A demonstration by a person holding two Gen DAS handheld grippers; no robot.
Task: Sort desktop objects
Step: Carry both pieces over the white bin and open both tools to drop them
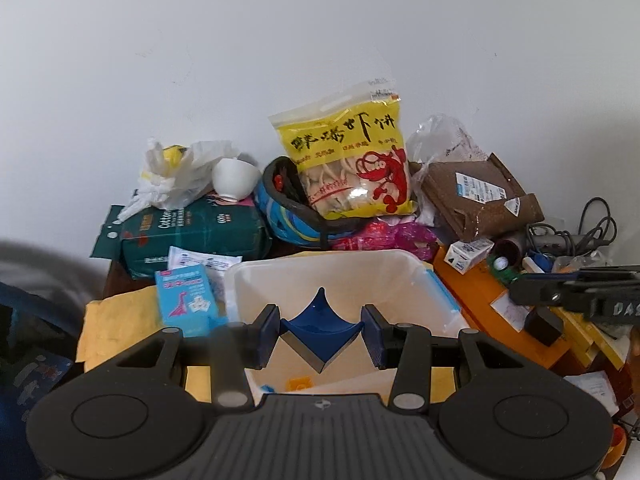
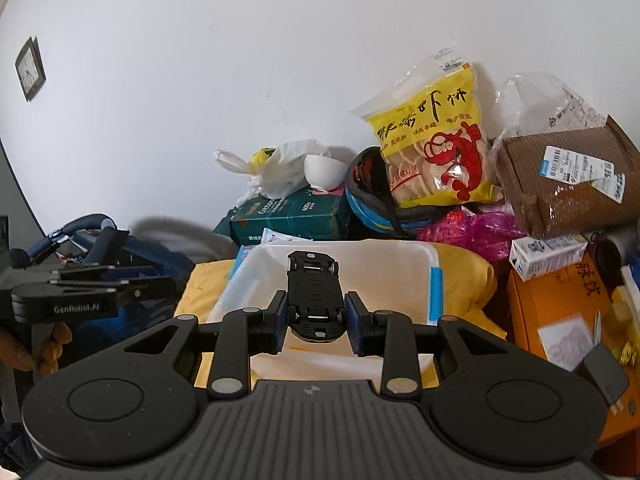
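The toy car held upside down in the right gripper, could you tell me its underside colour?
Black; the toy car shows best in the right wrist view.

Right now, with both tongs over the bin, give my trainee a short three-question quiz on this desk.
1. True or false: the left tongs hold a blue square dish.
2. What do the right tongs grip: A a toy car, B a bowl, C a box?
3. Fill in: both tongs are above the white plastic ____.

Key: 1 true. 2 A, the toy car, underside showing. 3 bin.
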